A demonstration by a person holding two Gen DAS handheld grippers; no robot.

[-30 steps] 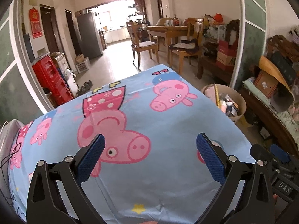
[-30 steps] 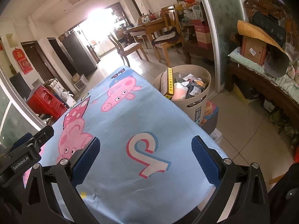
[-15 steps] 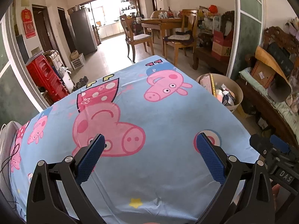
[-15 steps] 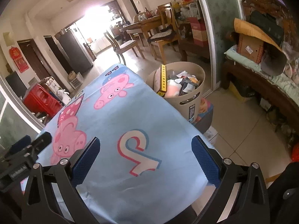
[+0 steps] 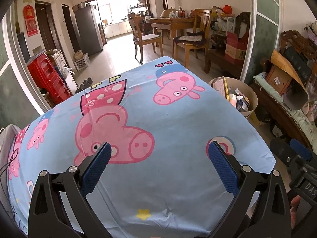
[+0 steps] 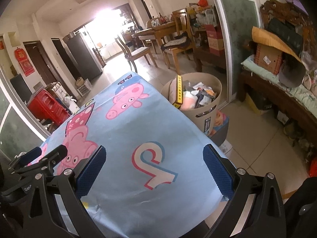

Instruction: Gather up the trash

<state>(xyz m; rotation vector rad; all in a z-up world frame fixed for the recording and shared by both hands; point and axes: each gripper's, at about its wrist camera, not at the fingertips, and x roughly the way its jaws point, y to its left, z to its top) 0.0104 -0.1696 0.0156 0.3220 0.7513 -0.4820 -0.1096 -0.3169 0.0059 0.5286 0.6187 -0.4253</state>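
Observation:
A beige round bin [image 6: 206, 117] full of wrappers and a yellow box [image 6: 178, 91] stands on the floor at the table's right edge; it also shows in the left wrist view [image 5: 252, 101]. The table wears a blue cartoon-pig cloth [image 5: 158, 123], with no loose trash visible on it. My left gripper [image 5: 158, 168] is open and empty above the cloth's near part. My right gripper [image 6: 154, 170] is open and empty above the near right corner. The left gripper [image 6: 39, 158] shows at the left of the right wrist view.
Wooden chairs [image 5: 146, 37] and a dining table [image 5: 172, 22] stand beyond. Red plastic stools [image 5: 47, 79] are stacked at the left. A cluttered wooden bench [image 6: 277, 91] lines the right wall. A tiled floor [image 6: 257, 138] lies right of the table.
Both grippers have pulled back and risen slightly, so the cloth and bin sit lower and farther in view. Both stayed open and empty.

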